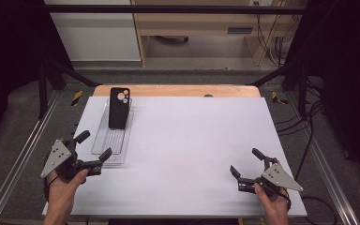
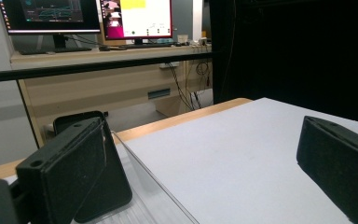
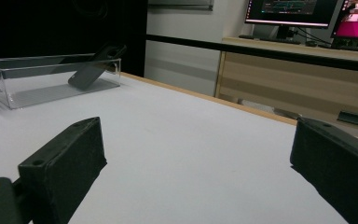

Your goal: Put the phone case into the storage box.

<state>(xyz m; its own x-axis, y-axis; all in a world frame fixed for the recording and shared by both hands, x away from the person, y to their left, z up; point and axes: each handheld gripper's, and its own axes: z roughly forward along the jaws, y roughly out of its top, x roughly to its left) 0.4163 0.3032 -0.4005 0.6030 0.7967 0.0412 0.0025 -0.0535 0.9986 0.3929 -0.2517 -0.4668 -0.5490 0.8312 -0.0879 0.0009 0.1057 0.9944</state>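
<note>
A black phone case (image 1: 119, 108) leans tilted inside a clear plastic tray (image 1: 102, 140) at the far left of the white table (image 1: 192, 150), its upper end propped on the tray's far wall. The left gripper (image 1: 95, 146) sits just beside the tray's near end, jaws spread wide and holding nothing. The right gripper (image 1: 246, 163) rests low over the table's near right corner, well apart from the tray, its jaws likewise wide open and empty.
</note>
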